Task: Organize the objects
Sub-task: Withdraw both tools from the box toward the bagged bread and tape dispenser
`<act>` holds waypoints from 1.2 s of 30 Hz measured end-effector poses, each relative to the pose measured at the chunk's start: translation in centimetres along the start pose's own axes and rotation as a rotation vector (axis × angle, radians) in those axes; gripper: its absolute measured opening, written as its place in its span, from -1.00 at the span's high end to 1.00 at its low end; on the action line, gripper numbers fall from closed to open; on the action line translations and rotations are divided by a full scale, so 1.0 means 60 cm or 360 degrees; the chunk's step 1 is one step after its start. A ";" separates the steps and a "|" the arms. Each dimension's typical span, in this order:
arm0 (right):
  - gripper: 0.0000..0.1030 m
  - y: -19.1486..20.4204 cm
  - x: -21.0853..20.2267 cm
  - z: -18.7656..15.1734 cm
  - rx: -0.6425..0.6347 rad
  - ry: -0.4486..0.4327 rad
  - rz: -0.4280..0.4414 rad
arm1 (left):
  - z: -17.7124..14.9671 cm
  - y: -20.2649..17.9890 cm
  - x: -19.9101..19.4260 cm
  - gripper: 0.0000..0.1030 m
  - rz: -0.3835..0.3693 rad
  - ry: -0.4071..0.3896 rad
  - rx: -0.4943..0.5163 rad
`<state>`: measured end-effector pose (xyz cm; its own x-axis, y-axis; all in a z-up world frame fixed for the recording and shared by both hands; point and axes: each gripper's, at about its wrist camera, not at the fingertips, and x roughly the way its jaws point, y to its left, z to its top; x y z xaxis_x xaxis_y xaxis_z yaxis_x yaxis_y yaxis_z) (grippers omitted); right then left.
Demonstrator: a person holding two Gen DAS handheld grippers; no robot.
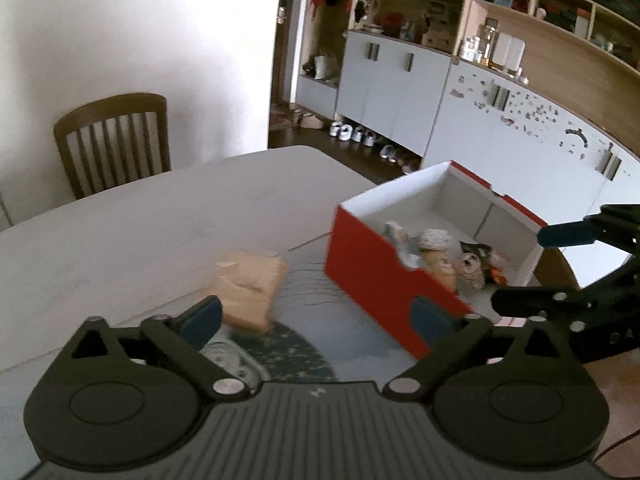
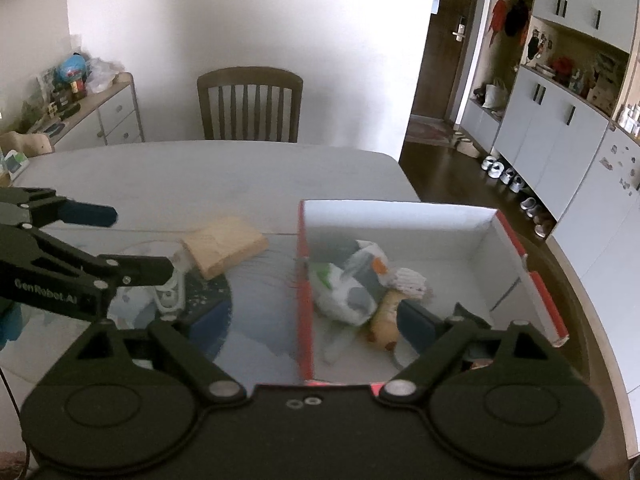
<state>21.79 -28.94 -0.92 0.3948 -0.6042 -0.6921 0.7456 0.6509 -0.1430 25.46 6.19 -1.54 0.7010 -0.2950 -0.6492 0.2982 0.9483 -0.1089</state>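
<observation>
A red box with a white inside (image 1: pixel 372 276) (image 2: pixel 440 224) stands on the table's right part and holds several small toys (image 1: pixel 436 252) (image 2: pixel 360 280). A tan wooden block (image 1: pixel 250 286) (image 2: pixel 224 244) lies on the table left of the box. My left gripper (image 1: pixel 316 316) is open and empty, close above the mat, between the block and the box's near corner; it also shows in the right wrist view (image 2: pixel 132 240). My right gripper (image 2: pixel 316 324) is open and empty, astride the box's left wall; it shows at the right of the left wrist view (image 1: pixel 532 268).
A round dark mat with a clear cover (image 2: pixel 208 300) (image 1: pixel 296 352) lies under the block. A small white object (image 2: pixel 172 292) lies on it. A wooden chair (image 1: pixel 116 140) (image 2: pixel 250 104) stands behind the table (image 1: pixel 120 232). White cabinets (image 1: pixel 520 140) line the right wall.
</observation>
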 end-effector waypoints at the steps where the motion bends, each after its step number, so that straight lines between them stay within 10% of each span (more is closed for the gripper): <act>1: -0.82 0.006 0.002 0.001 0.0000 0.0002 -0.0002 | -0.002 0.009 -0.001 -0.97 0.0001 -0.0003 -0.0002; 36: -0.97 0.117 0.260 0.104 0.0109 0.0243 -0.0065 | -0.113 0.104 0.154 -0.99 0.0301 0.0208 -0.0157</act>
<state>36.52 -36.70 -8.30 0.2812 -0.5493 -0.7869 0.7962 0.5912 -0.1282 29.38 10.19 -13.34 0.6468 -0.0995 -0.7562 0.1002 0.9939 -0.0450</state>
